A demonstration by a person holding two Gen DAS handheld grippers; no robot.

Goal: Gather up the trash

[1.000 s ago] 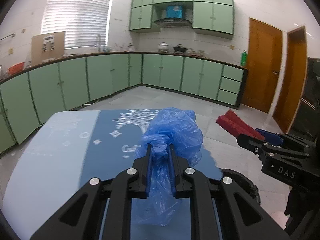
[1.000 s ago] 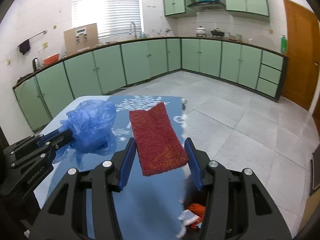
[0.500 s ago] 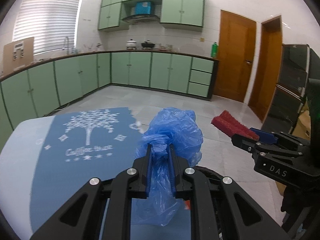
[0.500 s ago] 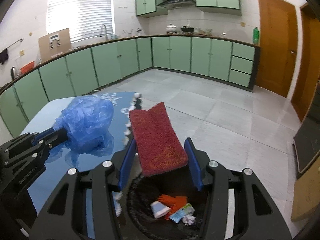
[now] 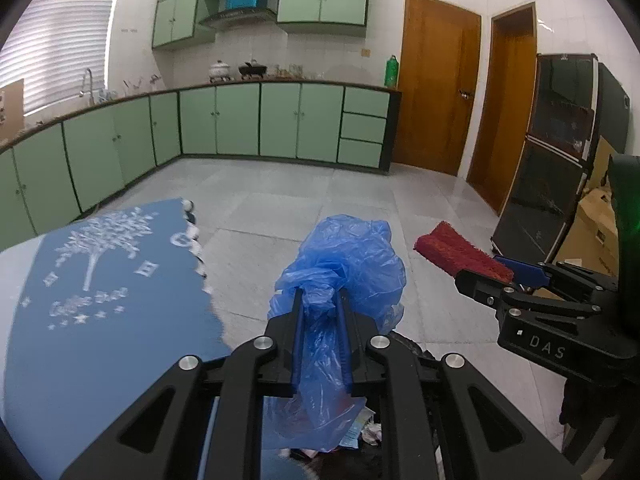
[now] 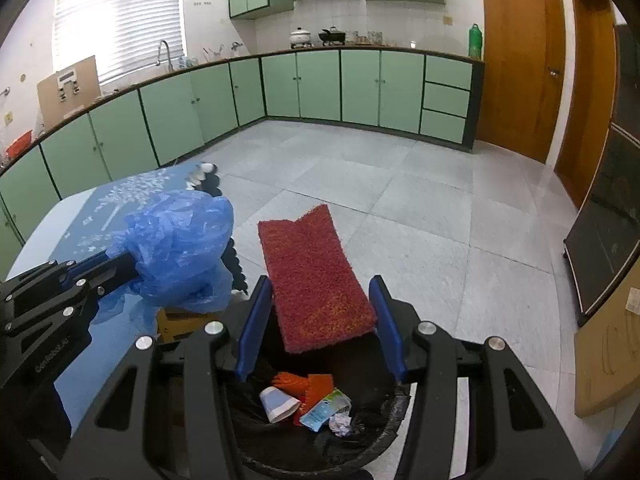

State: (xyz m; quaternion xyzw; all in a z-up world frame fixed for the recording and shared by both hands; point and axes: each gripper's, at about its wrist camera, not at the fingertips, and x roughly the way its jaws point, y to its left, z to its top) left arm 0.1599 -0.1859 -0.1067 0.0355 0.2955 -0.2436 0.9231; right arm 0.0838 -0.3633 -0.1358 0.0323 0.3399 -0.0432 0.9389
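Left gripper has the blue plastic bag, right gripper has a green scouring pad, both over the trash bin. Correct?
Not quite: the scouring pad is red, not green, as the right wrist view shows. Otherwise correct: the left gripper holds the blue plastic bag, the right gripper the pad, both over the trash bin.

crumpled blue plastic bag (image 6: 182, 246) at frame left, red scouring pad (image 6: 316, 278) at centre, both above the black trash bin (image 6: 320, 446) holding a paper cup (image 6: 278, 398).

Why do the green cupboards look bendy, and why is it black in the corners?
Left wrist view: the fisheye lens curves the cupboards and leaves dark corners. Right wrist view: same bend in the cupboards, and the window glares white while the trash bin sits in shade.
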